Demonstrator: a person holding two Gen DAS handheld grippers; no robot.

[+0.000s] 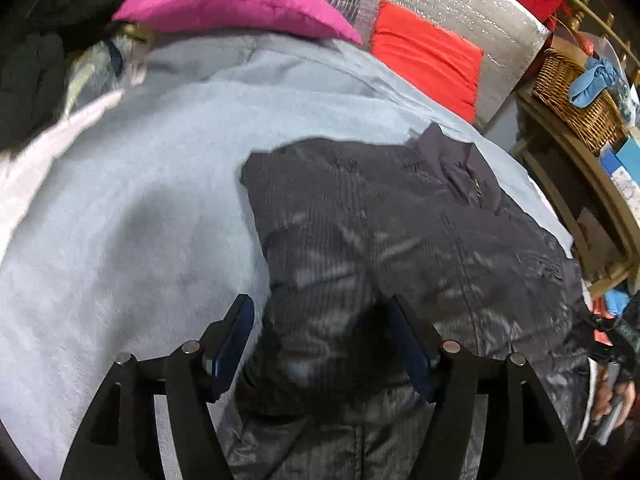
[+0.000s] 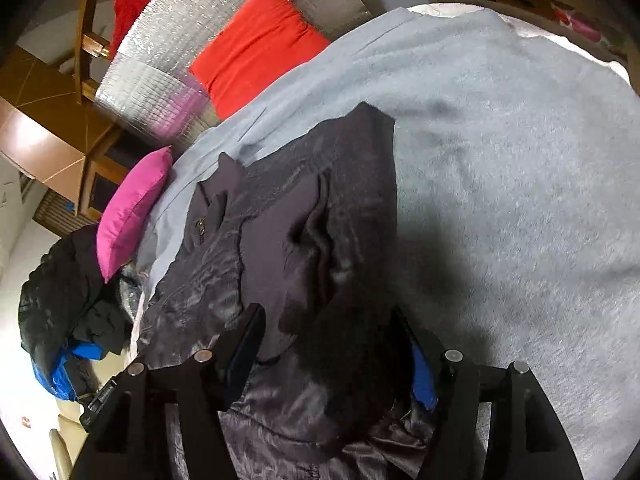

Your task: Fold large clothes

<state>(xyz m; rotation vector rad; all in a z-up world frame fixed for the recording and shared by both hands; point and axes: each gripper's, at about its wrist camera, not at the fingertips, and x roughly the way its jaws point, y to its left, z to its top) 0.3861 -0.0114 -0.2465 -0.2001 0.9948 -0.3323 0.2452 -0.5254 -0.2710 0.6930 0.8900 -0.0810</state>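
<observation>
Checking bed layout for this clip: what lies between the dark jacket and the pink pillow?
Only the light grey blanket: in the left wrist view it runs bare from the dark jacket to the pink pillow. The right wrist view agrees.

The dark quilted jacket (image 1: 400, 240) runs off the bottom edge of both wrist views, so its hem is unseen. Its near folds bunch between the left gripper (image 1: 322, 340) fingers and between the right gripper (image 2: 332, 344) fingers, and whether the pads press the cloth cannot be told. Left of the jacket, the grey blanket (image 1: 140, 200) smears with blur. Right of the jacket, a hand (image 1: 612, 400) is cut by the frame edge.
</observation>
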